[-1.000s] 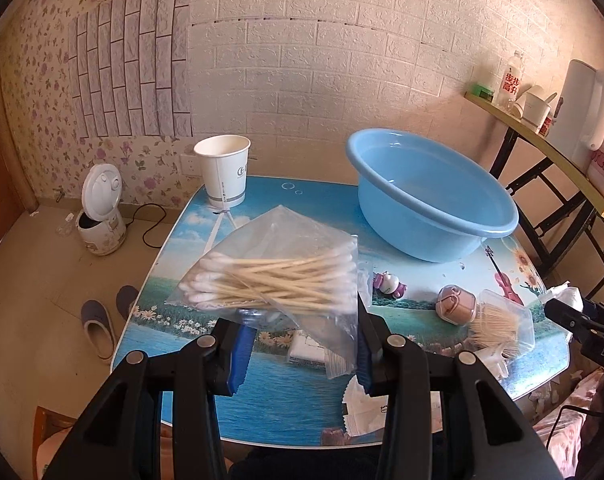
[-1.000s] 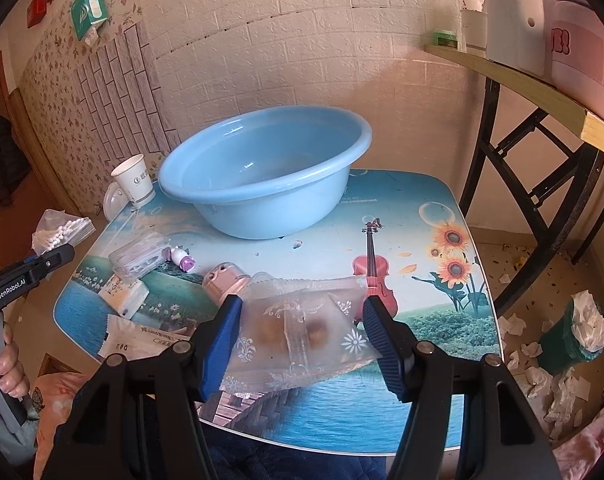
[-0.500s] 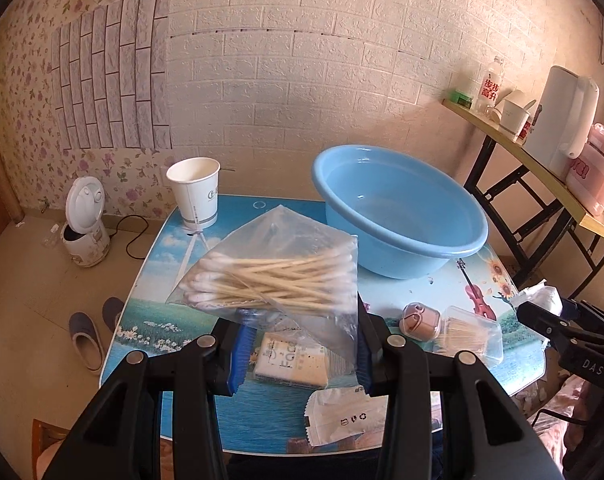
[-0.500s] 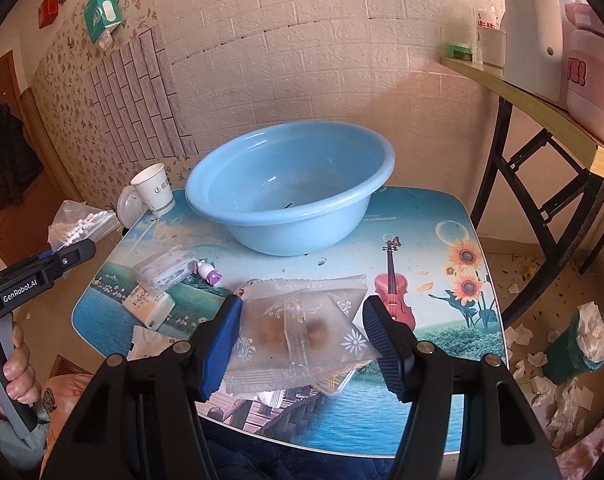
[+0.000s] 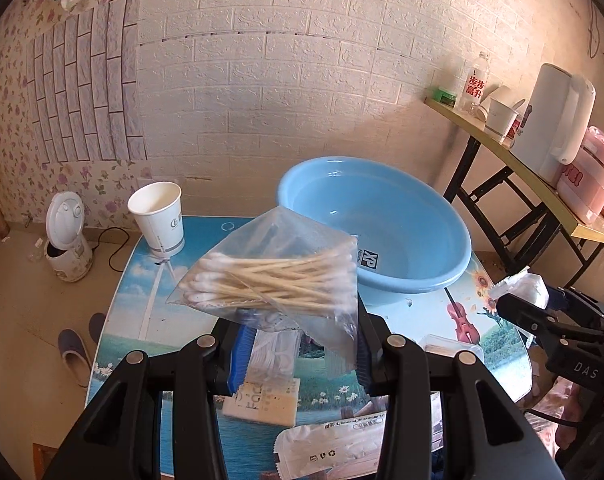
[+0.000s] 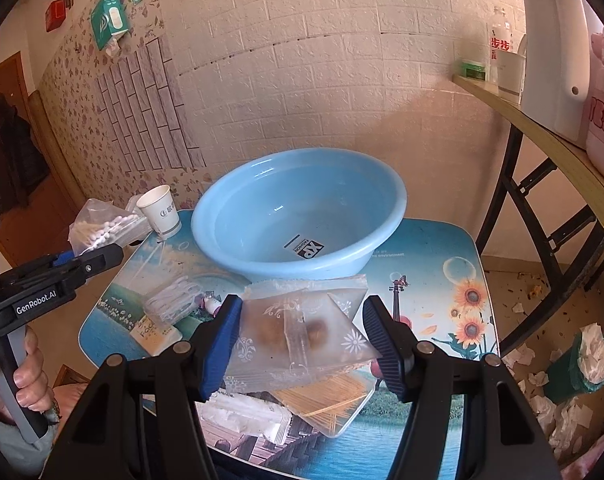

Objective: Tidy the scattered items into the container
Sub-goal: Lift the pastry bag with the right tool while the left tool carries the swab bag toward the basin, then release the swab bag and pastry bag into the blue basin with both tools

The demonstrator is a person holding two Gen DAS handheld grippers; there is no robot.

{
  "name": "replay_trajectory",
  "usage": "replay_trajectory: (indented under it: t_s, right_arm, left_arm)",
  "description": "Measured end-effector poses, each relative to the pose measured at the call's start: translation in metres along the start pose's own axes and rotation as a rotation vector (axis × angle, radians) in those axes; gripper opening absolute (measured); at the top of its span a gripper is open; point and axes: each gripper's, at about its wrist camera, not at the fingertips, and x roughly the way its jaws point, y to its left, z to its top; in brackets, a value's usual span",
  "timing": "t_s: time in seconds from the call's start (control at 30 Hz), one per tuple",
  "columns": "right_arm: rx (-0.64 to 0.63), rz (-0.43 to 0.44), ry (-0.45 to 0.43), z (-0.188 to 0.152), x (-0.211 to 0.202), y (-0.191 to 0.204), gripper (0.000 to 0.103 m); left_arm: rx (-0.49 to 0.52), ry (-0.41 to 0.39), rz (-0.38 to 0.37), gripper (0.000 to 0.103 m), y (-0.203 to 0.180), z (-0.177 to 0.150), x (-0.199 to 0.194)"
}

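My left gripper point(image 5: 299, 354) is shut on a clear bag of cotton swabs point(image 5: 277, 276) and holds it above the table, short of the blue basin point(image 5: 382, 224). My right gripper point(image 6: 304, 340) is shut on a clear patterned packet with brown pieces point(image 6: 302, 332), held above the table's front, in front of the basin point(image 6: 297, 212). The basin is empty. The left gripper and swab bag point(image 6: 101, 226) also show at the left of the right wrist view.
A paper cup point(image 5: 159, 218) stands left of the basin. On the picture-printed table point(image 6: 434, 264) lie a toothpick box point(image 6: 330, 400), a floss-pick bag point(image 6: 173, 300), a white pack point(image 5: 261, 398) and a wipe packet point(image 5: 334, 448). A side shelf point(image 5: 514, 160) stands at the right.
Both grippers have risen and pulled back with their bags; the basin now sits farther and lower in both views. Neither grip has changed.
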Motion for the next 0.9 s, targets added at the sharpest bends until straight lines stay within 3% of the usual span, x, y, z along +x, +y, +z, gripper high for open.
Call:
replay_trajectory:
  t_s: [0.57, 0.9]
  right_arm:
    - [-0.036, 0.031, 0.018, 0.033, 0.037, -0.011, 0.064]
    - [-0.045, 0.008, 0.026, 0.048, 0.063, -0.018, 0.064]
  left_arm:
    - [0.038, 0.033, -0.041, 0.04, -0.023, 0.039, 0.05]
    - [0.071, 0.058, -0.092, 0.04, -0.046, 0.054, 0.09]
